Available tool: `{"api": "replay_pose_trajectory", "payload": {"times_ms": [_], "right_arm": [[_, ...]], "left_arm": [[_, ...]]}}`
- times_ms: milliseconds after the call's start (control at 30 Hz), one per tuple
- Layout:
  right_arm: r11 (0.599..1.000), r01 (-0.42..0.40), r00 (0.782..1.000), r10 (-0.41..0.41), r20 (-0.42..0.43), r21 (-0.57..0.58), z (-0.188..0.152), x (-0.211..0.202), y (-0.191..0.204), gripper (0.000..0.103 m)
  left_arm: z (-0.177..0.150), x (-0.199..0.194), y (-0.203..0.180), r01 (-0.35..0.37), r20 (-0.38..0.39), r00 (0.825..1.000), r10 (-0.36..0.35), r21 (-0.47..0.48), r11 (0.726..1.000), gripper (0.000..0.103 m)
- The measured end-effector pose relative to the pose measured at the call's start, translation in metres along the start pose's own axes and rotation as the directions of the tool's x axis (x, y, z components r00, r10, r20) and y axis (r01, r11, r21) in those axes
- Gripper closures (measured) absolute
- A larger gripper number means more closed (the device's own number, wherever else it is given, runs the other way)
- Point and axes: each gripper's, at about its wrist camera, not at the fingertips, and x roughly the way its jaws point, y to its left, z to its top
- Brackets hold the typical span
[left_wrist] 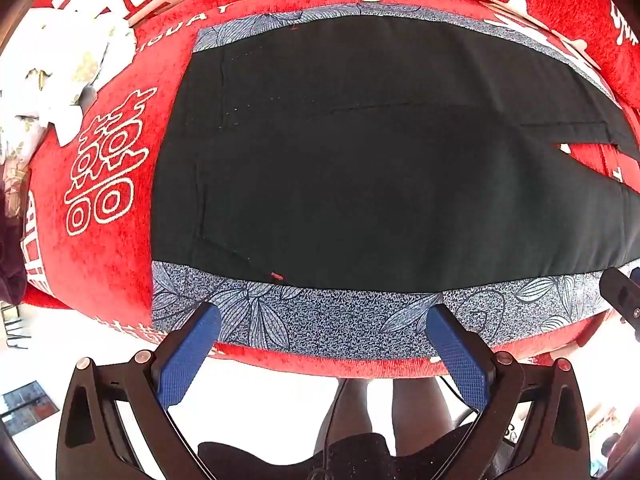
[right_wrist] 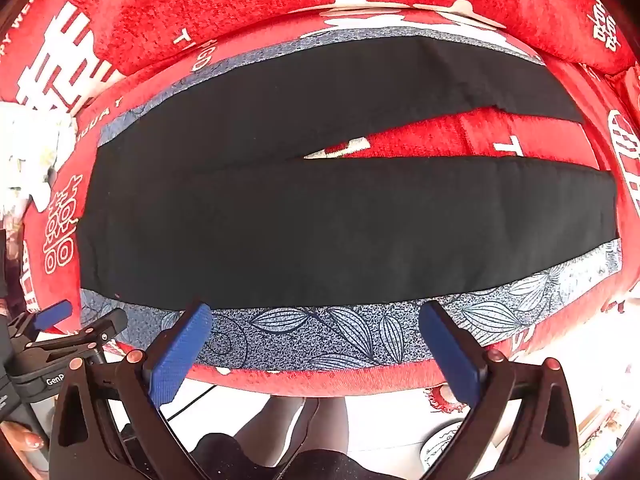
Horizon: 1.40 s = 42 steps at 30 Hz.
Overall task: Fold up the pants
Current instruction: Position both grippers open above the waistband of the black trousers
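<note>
Pants (right_wrist: 344, 216): black, laid flat on a red printed cover (right_wrist: 240, 12), waistband to the left, two legs running to the right.
Side bands: a blue-grey leaf-patterned strip (left_wrist: 320, 320) is seen along the near edge, and another along the far edge.
Legs: a wedge of red cover is shown between them on the right, so they lie parted there and joined toward the left.
Left gripper (left_wrist: 322, 334): held above the near edge toward the waist end, jaws spread wide, nothing between the blue pads.
Right gripper (right_wrist: 316, 334): held above the near edge further right, jaws likewise spread wide and empty.
Contact: none is seen; both sets of fingers are apart from the cloth.
Handling: the fabric is judged soft, light and limp; sag and bunching are to be expected once an edge is lifted, and layers may slip on each other.
Where to grip: the near patterned edge is judged the best hold, at two well-separated points, so the near leg can be carried over onto the far one.
Stage: folding is judged not yet begun.
</note>
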Motion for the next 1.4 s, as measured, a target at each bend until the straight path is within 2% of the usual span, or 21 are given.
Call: {"api": "replay_pose_trajectory", "payload": {"times_ms": [433,733,1100,1233,1267,1400], "right_arm": [[1.000,0.026,1.000,-0.026,0.008,-0.003,-0.002,0.001,0.004,0.000],[0.999,0.039,0.999,-0.039,0.001,-0.010,-0.002,0.006,0.005,0.000],[0.998,0.052,0.999,-0.052,-0.006,-0.023,-0.001,0.010,0.006,0.000],[0.998,0.057,0.998,-0.058,-0.009,-0.030,0.000,0.013,0.009,0.000],[0.998,0.058,0.998,-0.058,-0.011,-0.032,0.000,0.014,0.009,0.000],[0.998,0.059,0.998,-0.059,-0.014,-0.038,0.001,0.016,0.012,0.000]], "left_arm": [[-0.003,-0.003,-0.002,-0.022,0.004,1.000,0.022,0.001,1.000,0.000],[-0.001,0.001,0.002,-0.006,0.015,1.000,0.006,0.006,1.000,0.000],[0.001,0.003,0.010,0.026,-0.010,1.000,-0.026,0.005,1.000,0.000],[0.000,0.004,0.014,-0.020,0.013,1.000,0.020,-0.001,1.000,0.000],[-0.001,0.004,0.015,-0.051,0.030,0.998,0.051,-0.006,0.999,0.000],[-0.001,0.008,0.020,-0.045,0.009,0.999,0.045,-0.015,0.999,0.000]]}}
